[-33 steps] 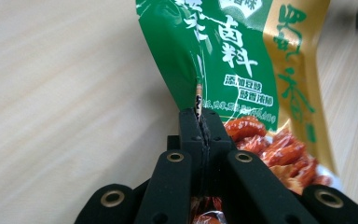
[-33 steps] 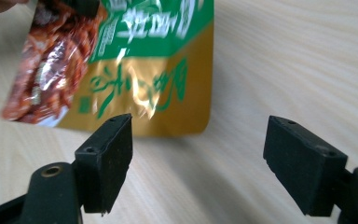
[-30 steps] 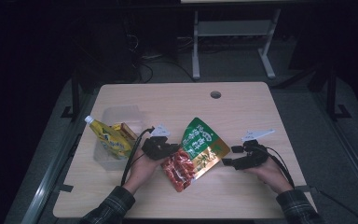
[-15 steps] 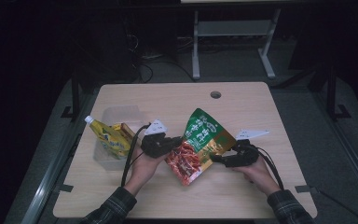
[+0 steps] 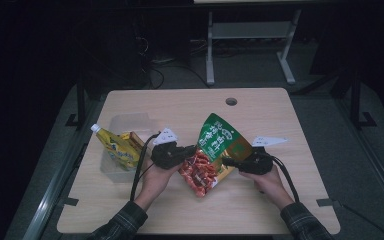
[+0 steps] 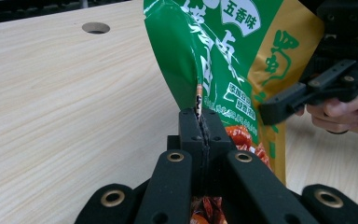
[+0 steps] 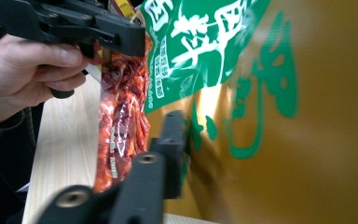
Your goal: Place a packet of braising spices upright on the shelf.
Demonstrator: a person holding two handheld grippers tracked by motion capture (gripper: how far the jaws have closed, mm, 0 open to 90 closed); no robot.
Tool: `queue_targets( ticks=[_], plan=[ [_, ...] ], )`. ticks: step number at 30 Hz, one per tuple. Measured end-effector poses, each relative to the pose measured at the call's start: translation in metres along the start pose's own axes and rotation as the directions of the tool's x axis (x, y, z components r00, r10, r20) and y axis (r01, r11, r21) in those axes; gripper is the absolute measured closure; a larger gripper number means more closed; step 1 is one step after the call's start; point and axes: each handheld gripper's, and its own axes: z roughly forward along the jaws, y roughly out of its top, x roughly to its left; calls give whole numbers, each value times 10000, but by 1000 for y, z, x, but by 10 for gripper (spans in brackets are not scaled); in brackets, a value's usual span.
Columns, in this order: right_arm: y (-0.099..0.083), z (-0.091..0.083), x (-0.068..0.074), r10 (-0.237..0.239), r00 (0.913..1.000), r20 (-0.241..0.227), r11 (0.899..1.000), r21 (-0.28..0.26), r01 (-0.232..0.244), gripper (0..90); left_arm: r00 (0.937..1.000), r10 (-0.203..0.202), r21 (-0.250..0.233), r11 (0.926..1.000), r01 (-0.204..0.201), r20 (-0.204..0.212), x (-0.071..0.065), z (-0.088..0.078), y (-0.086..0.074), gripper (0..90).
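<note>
While the left gripper (image 5: 172, 152) keeps its jaws clamped flat on the side edge of the green and gold snack bag (image 5: 220, 150), as the left gripper view shows with the seam pinched between the two black pads, the right gripper (image 5: 240, 162) has come in from the other side since a second ago, when it lay apart from the bag on the bench (image 5: 180, 110) with its jaws wide. Its jaws have just been closing, and in the right gripper view the gold edge of the bag sits against one jaw (image 7: 172, 140); whether the pads already press on the film I cannot tell. The bag itself has risen from lying flat to standing tilted above the bench's middle, between the two hands, its clear lower part showing red wrapped sweets. To the left a clear bin (image 5: 125, 150) holds a yellow pouch (image 5: 117, 147). With both edges taken, the bag looks ready for a two-handed lift or pull, once the right grip proves firm.
</note>
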Motion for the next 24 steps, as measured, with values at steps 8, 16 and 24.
queue_targets(
  ticks=[8,16,24],
  plan=[
    [14,-10,0,-514,9986,148,9984,241,511,890,9990,227,178,9996,-220,-377,-6,4,-2,868],
    [33,-22,4,-1019,9948,62,9941,372,1016,894,9974,235,448,9988,-204,-681,-7,4,-3,581],
    [59,-18,12,-1398,9887,539,9871,865,1348,894,9951,962,1651,9813,-988,239,-16,3,-18,360]
  ],
)
